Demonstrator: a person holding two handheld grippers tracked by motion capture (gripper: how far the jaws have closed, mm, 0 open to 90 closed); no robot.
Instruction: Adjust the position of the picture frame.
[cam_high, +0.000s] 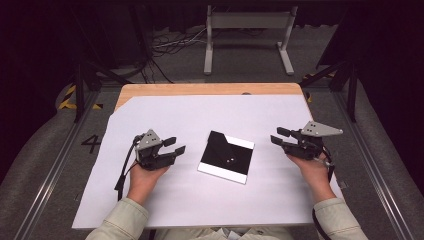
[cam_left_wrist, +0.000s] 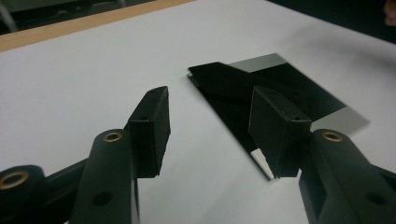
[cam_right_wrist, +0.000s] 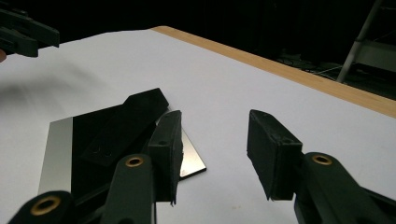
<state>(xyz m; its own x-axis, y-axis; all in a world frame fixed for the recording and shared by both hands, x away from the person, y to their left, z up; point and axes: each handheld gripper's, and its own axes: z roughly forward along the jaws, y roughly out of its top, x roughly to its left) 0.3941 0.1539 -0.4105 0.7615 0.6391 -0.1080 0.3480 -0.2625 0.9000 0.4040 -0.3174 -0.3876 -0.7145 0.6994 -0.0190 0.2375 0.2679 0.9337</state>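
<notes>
Left gripper (cam_high: 176, 145): mine, held just above the white sheet (cam_high: 150, 200), jaws spread wide with nothing between them, pointing toward the plate.
Black plate (cam_high: 226, 156): lies flat mid-table between my two tools, apart from both; a square black-and-pale glossy board with a smaller black strip (cam_right_wrist: 126, 123) resting on its far corner.
Right gripper (cam_high: 280, 136): mine too, hovering off the plate's right side, jaws apart and empty.
Containers: none on the table; nothing here holds anything, only the strip sitting on the plate.
Risk, plate: it looks thin and flush to the sheet, so I judge a jaw could skid over its edge and push it instead of catching it.
Risk, strip: loose on top, I think; tilting the plate could slide it off.
Risk, sheet: dragging a jaw may wrinkle or shift it.
</notes>
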